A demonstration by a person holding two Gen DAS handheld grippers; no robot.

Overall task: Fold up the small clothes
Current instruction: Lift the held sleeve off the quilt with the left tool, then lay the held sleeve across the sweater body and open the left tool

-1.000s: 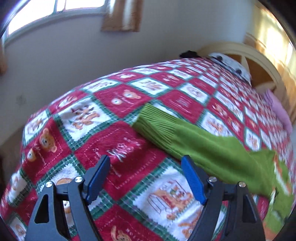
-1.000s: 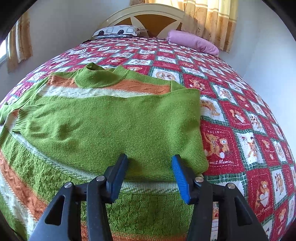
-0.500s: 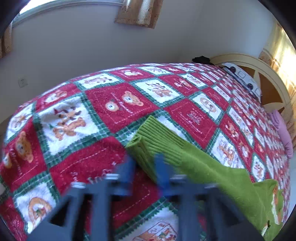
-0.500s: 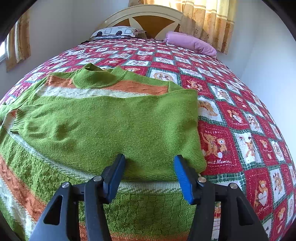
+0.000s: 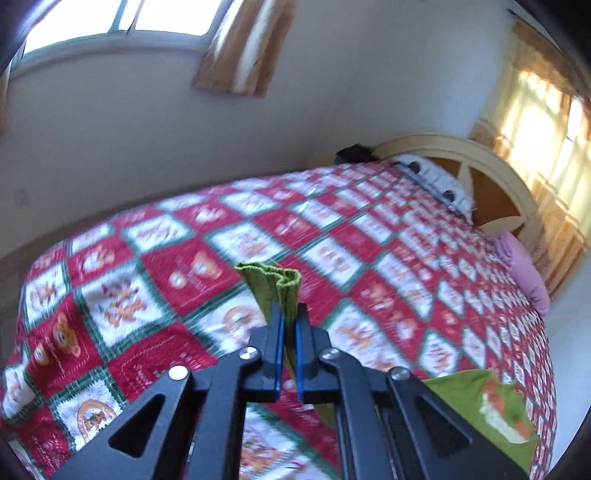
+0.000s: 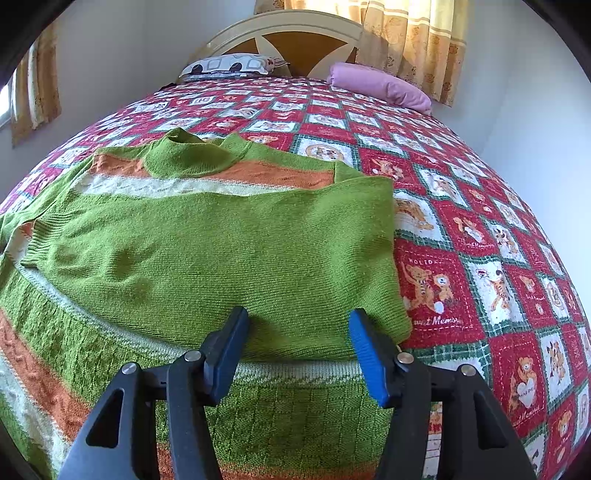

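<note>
On my feeds the biggest thing is the bed, covered by a red, white and green teddy-bear quilt (image 6: 461, 258) that fills both views. In the right wrist view the green sweater (image 6: 221, 251) lies flat on it, its orange and cream bands crossing the chest, collar toward 12 o'clock, and one sleeve folded across the body. A cream headboard (image 6: 288, 26) stands at 12 o'clock with yellow patterned curtains (image 6: 417, 40) at 1 o'clock beside it. Under the headboard sit a patterned pillow (image 6: 229, 66) and, just to its right, a pink pillow (image 6: 380, 86).

My right gripper (image 6: 297, 339) hangs over the sweater's lower body at 6 o'clock, its blue pads spread wide with nothing between them.

In the left wrist view, which is blurred, my left gripper (image 5: 287, 332) has its pads pinched nearly together on the ribbed sleeve cuff (image 5: 275, 286), which stands up above the fingertips, lifted clear of the quilt. The rest of the sweater shows at 4 o'clock there.
</note>
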